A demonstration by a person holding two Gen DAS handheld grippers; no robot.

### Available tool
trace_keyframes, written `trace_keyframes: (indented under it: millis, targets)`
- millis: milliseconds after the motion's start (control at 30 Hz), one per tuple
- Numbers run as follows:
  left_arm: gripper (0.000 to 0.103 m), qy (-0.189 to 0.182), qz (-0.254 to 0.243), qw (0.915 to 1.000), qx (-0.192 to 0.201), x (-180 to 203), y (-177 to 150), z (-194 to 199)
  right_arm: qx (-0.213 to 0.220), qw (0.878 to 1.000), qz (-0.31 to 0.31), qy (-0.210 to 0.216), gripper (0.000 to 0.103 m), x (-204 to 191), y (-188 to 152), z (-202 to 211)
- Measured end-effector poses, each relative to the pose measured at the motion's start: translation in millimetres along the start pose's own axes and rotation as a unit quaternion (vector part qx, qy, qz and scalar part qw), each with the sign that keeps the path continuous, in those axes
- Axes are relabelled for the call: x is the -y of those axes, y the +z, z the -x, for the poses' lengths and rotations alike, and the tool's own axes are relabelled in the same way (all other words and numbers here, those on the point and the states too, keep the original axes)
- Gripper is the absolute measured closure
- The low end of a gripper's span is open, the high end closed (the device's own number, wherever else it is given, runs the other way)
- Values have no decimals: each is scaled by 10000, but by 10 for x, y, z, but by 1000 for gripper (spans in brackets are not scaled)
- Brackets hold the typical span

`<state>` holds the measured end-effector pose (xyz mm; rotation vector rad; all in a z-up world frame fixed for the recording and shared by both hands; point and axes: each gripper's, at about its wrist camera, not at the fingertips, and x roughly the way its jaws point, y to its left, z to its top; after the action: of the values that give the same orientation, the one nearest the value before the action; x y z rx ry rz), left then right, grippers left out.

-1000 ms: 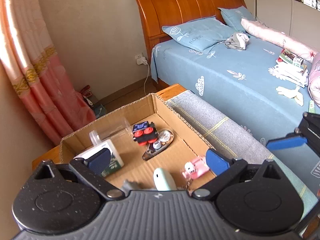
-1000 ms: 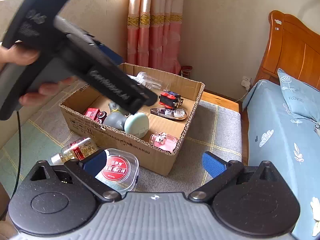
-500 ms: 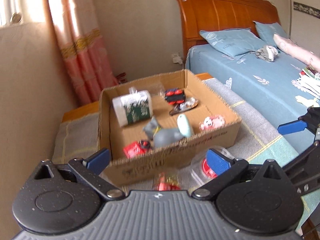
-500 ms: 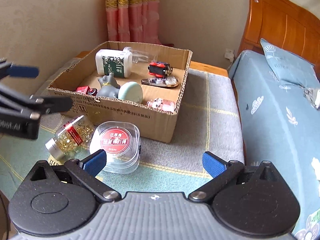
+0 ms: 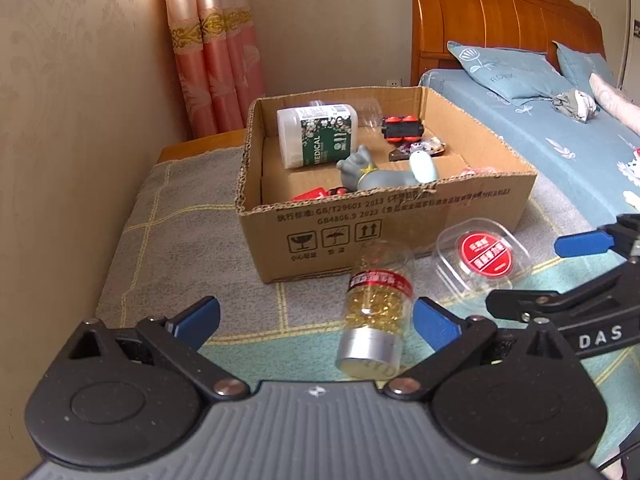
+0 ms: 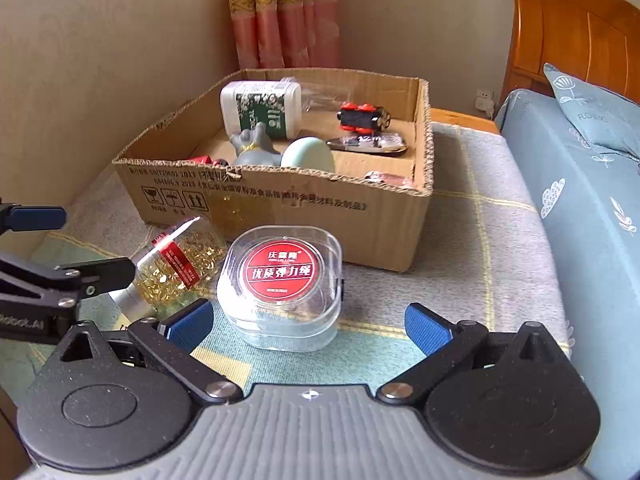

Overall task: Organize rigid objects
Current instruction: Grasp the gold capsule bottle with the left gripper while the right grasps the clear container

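Observation:
An open cardboard box [image 5: 400,224] [image 6: 304,212] sits on a grey plaid cloth. It holds a white-and-green bottle [image 5: 316,134] [image 6: 262,108], a grey figurine [image 5: 368,170], a pale green egg shape [image 6: 310,152], a red-and-black toy [image 5: 402,128] and other small items. In front of it lie a clear bottle of gold capsules [image 5: 376,304] [image 6: 172,262] and a clear case with a red label [image 5: 482,256] [image 6: 282,282]. My left gripper [image 5: 316,322] is open just before the capsule bottle. My right gripper [image 6: 308,326] is open just before the clear case.
A beige wall [image 5: 60,140] runs along the left. A bed with a blue sheet [image 5: 560,128] [image 6: 580,200] lies to the right, with a wooden headboard [image 5: 500,20] and pink curtains [image 5: 216,48] behind.
My left gripper has pulled back out of the box and come down in front of it, facing the capsule bottle. My right gripper has moved closer to the clear case.

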<state>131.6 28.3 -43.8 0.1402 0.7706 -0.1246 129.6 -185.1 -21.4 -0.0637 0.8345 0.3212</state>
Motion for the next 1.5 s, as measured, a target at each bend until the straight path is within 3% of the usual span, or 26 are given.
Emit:
trace_keyframes:
  millis: [133,267,600,900,1067,1167,1367,1500]
  targets:
    - [1,-100,9,9999,-81,-40,-37,-31,-136,9998,-3,123,0,-73,41,-189]
    - [1,-213,-24,9995,-253,-22,-78,-115,-220,9997,116,-86,0,-127,50,-337]
    - [1,-192,17,9981,-579,-49,-160,-317,-310,9989,-112,-339,0,159,-74,-326]
    - [1,147,118,9976,-673,-269,-195,-351,-193,9986,101,-478,0,159,-146,-328]
    - [1,590,350,9956,-632,-398,-117,-396,-165,9987,128,-472,0,168,-147,-326]
    - [1,570,176,9964,-609,-362,-121,-368,-142,9988,149,-454,0,176,-152,-321]
    - [1,-45,-433,9967,-688,-201,-246,-277,-122,9989,191,-415,0,187,-155,-316]
    - [1,-862,-455,9932,-641,-83,-287,-201,-106,9989,209,-399,0,190,-158,-317]
